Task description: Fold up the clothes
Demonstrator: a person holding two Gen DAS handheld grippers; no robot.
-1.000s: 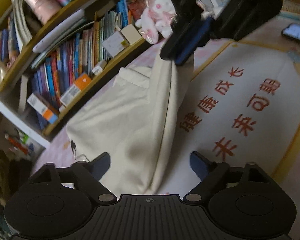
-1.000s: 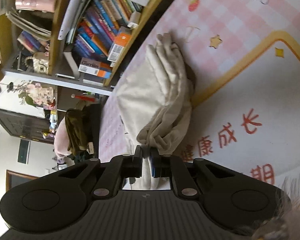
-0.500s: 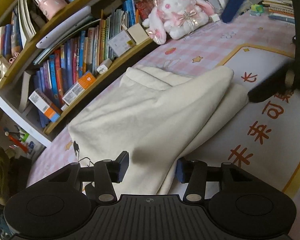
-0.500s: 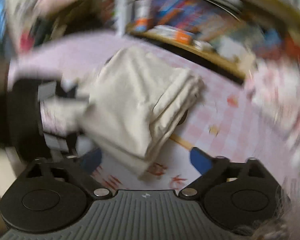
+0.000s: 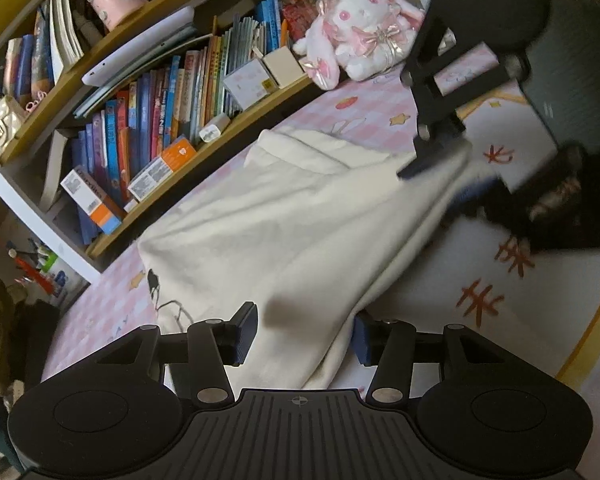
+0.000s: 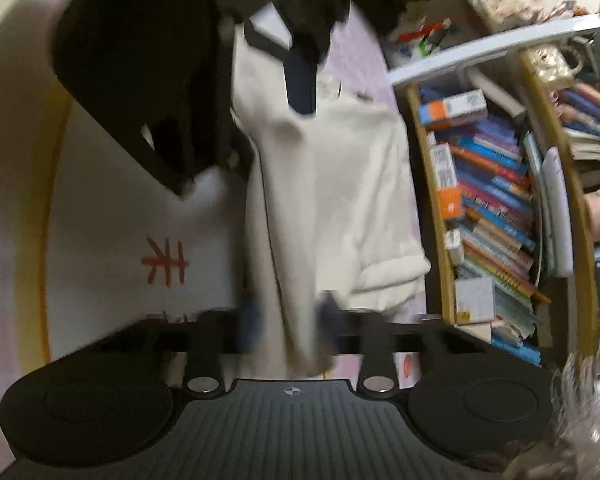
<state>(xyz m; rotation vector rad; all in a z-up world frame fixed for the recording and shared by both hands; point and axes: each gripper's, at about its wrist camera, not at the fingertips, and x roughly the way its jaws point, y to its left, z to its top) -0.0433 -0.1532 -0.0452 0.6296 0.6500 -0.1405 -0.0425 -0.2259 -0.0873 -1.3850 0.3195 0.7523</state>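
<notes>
Left gripper (image 5: pixel 303 335) jaws parted around near corner of the cream garment (image 5: pixel 284 224) — right gripper (image 6: pixel 286 326) likewise parted, blurred, astride its far end.

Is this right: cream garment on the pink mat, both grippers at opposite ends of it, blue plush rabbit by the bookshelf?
Not quite: the plush rabbit is white and pink, not blue, as the left wrist view shows. The rest holds: the cream garment lies on the pink mat, the left gripper and right gripper at opposite ends, beside the bookshelf.

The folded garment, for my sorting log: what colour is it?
Cream, plain soft fabric garment, clearest in the left wrist view.
</notes>
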